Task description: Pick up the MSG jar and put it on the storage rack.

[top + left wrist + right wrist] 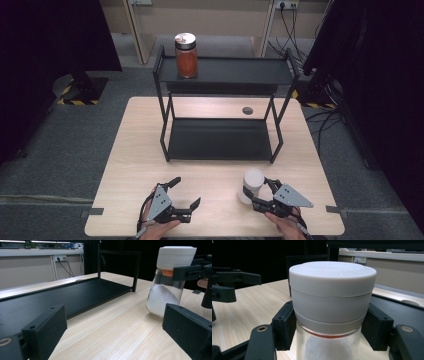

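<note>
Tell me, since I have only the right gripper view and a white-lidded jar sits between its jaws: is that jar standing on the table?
Observer: Yes. In the high view the white-lidded jar stands on the table, in front of the black shelf rack.
Operator: What is in it?
Observer: The left gripper view shows white powder heaped in the clear lower part.
Operator: Is the rack holding anything?
Observer: A jar of reddish contents stands at the left end of the top shelf; the bottom shelf is bare.
Operator: And the left gripper?
Observer: The left gripper is open with nothing between its jaws, left of the white-lidded jar.
</note>
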{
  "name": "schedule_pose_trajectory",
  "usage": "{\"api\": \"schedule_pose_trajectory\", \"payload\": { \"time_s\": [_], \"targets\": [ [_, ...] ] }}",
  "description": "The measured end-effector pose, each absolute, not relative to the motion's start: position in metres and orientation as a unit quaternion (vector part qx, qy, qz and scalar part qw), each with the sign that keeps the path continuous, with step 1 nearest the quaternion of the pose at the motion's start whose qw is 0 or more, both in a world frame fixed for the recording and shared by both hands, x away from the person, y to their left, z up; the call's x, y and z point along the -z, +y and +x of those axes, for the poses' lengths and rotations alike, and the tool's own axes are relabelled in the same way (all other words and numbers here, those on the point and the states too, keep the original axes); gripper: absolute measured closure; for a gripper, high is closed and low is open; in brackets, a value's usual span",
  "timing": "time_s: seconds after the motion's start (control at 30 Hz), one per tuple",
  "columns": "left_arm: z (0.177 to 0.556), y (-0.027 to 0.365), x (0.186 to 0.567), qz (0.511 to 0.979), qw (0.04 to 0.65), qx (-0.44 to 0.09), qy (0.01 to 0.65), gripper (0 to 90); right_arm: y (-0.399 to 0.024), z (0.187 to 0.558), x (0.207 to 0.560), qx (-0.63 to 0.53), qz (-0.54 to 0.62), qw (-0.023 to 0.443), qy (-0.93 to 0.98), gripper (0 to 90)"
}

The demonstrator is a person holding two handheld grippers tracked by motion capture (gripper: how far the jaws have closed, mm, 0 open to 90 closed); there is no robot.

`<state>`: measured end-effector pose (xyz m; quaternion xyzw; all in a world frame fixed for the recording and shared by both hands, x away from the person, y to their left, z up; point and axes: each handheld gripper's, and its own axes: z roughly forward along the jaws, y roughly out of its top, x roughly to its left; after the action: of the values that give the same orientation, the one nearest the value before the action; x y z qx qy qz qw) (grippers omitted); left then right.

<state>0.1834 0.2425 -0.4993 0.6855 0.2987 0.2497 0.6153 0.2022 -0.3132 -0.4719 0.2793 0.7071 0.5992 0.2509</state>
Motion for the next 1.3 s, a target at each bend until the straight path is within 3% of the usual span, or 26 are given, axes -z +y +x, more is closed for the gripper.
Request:
{"api": "schedule_pose_trajectory", "payload": {
  "time_s": [0.73,1.3],
  "targets": [
    [0.183,0.241,0.5,0.687,0.614,-0.251,0.297,5.0,-0.315,0.223,0.431,-0.614,0.268,0.24,0.703,35.2],
    [0.183,0.241,0.5,0.687,0.612,-0.252,0.299,5.0,-0.313,0.245,0.373,-0.621,0.241,0.237,0.707,35.2]
  ]
}}
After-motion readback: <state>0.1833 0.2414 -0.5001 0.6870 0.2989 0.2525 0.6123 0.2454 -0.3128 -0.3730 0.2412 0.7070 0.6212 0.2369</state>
